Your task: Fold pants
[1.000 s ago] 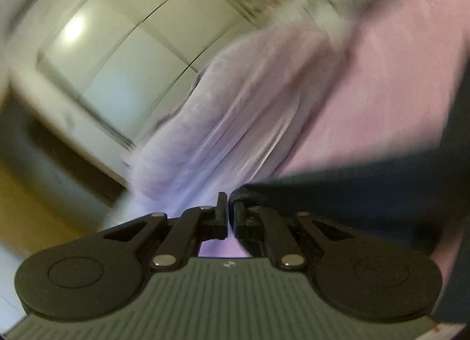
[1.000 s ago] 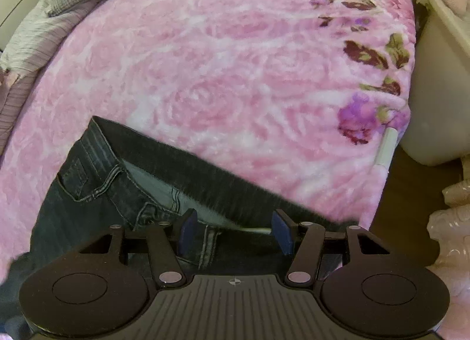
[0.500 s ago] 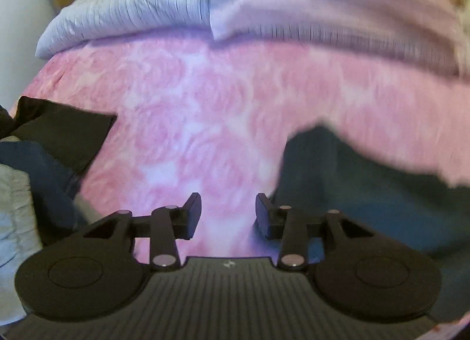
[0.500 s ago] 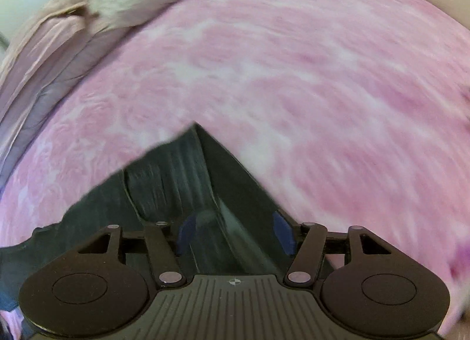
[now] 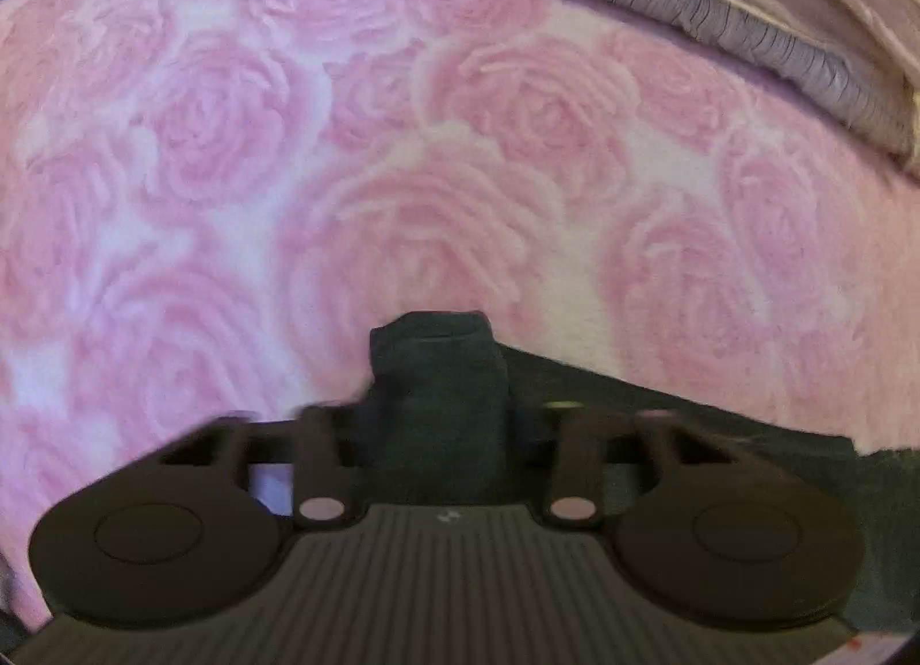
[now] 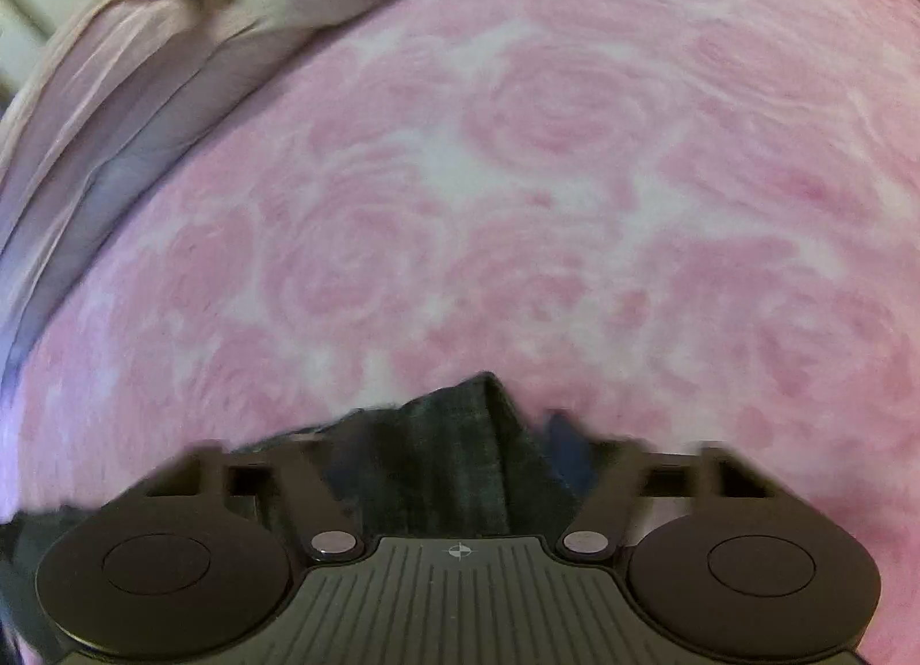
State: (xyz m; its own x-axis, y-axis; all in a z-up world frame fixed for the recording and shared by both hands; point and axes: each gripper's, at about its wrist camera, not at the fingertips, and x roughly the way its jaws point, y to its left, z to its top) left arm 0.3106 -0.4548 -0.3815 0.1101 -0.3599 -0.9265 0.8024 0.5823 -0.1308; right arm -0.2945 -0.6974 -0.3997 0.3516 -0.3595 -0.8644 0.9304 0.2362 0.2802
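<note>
Left wrist view puts the pants bunched between our left gripper jaws — likewise the right gripper — though blur hides whether either grips.

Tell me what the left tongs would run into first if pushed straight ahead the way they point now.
A raised fold of the dark denim pants already sits between the left tongs, so that comes first. Beyond it lies the pink rose-patterned fleece blanket; depth is hard to judge through the fisheye.
</note>
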